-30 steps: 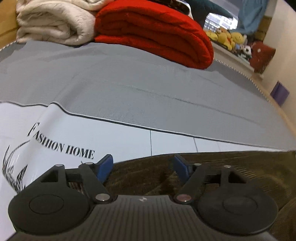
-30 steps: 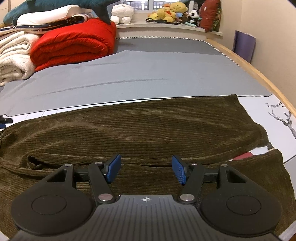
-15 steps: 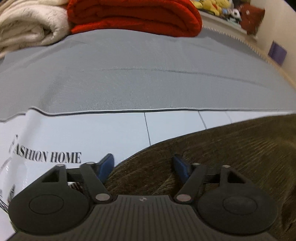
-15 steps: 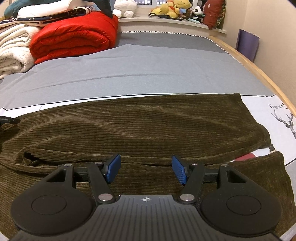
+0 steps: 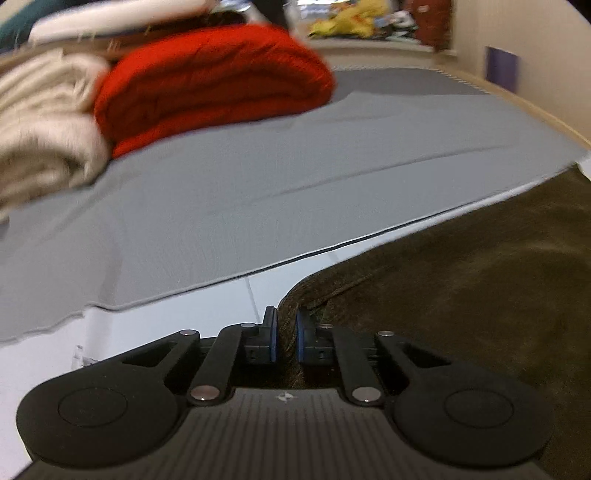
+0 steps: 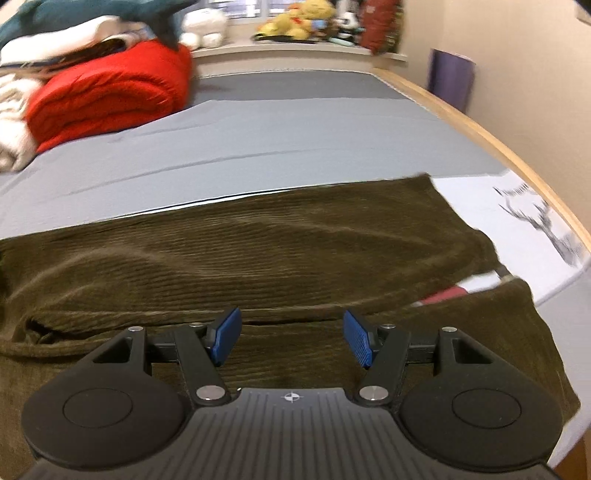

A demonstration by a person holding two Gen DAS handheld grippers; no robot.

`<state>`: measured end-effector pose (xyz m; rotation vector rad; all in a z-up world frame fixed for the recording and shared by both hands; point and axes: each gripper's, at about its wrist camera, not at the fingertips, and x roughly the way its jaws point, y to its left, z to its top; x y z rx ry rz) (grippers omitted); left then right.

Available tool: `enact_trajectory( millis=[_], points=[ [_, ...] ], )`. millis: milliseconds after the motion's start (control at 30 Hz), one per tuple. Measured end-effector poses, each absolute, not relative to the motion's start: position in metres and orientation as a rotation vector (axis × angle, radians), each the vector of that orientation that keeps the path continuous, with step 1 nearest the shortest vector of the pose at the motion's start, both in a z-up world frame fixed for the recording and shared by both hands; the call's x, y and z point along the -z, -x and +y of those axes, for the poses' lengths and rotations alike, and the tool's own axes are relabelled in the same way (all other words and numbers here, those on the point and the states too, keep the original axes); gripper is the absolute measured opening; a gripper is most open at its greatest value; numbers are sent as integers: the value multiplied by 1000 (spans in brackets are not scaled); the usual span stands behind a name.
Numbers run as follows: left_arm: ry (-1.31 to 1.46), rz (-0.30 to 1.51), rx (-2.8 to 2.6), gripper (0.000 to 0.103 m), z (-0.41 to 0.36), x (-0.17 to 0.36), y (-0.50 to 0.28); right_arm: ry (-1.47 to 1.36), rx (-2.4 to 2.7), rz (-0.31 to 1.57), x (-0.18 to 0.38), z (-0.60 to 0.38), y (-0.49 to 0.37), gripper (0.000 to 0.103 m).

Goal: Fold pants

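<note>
Olive-brown corduroy pants [image 6: 277, 251] lie flat across the bed, lengthwise from left to right. In the left wrist view the pants [image 5: 461, 295] fill the lower right. My left gripper [image 5: 286, 325] is at their left end, its jaws closing with a fold of the fabric edge pinched between the blue pads. My right gripper [image 6: 291, 336] hovers open over the near leg, at the seam between the two legs, with nothing between its fingers. A red label [image 6: 443, 295] shows at the right end of the pants.
The pants rest on a white printed sheet [image 5: 147, 325] beside a grey sheet [image 5: 258, 184]. A folded red quilt [image 5: 210, 85] and a cream blanket [image 5: 44, 125] are stacked at the back left. The wooden bed edge [image 6: 498, 147] runs along the right, plush toys [image 6: 295, 18] behind.
The left gripper's jaws have come together on the pants' edge, and it has rolled and lifted. The right gripper has shifted slightly and stays open.
</note>
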<state>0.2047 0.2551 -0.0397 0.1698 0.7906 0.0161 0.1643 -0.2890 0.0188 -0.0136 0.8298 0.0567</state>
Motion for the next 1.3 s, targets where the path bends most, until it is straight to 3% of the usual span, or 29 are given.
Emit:
enact_trajectory(
  millis=[233,367,467,533,567,700,900,1167,1267,1300],
  points=[
    [-216,752,144,8,213,-18,-72,-209,51,883,-10,-332,-161,61],
    [-74,766,185,9,207,-10,14,-293,70,886,-8,-346,-156,58],
    [187,916,135,25,224,20,33,-355,78,901,-5,-353,-152,58],
    [345,921,57,61,239,21,36,-406,81,917,-2,-356,-151,58],
    [432,903,48,66,247,21,38,-431,79,925,-1,-358,-149,58],
    [712,1031,80,67,268,50,29,-442,67,932,0,-354,-146,58],
    [788,1120,-63,67,277,80,5,-444,57,921,-3,-358,-144,58],
    [796,1121,-234,69,285,77,-11,-568,39,833,-10,-380,-155,58],
    [761,1111,-295,66,284,77,-20,-633,29,801,-8,-384,-169,58],
    [743,1108,-309,57,285,79,-25,-658,28,795,-7,-385,-174,58]
  ],
)
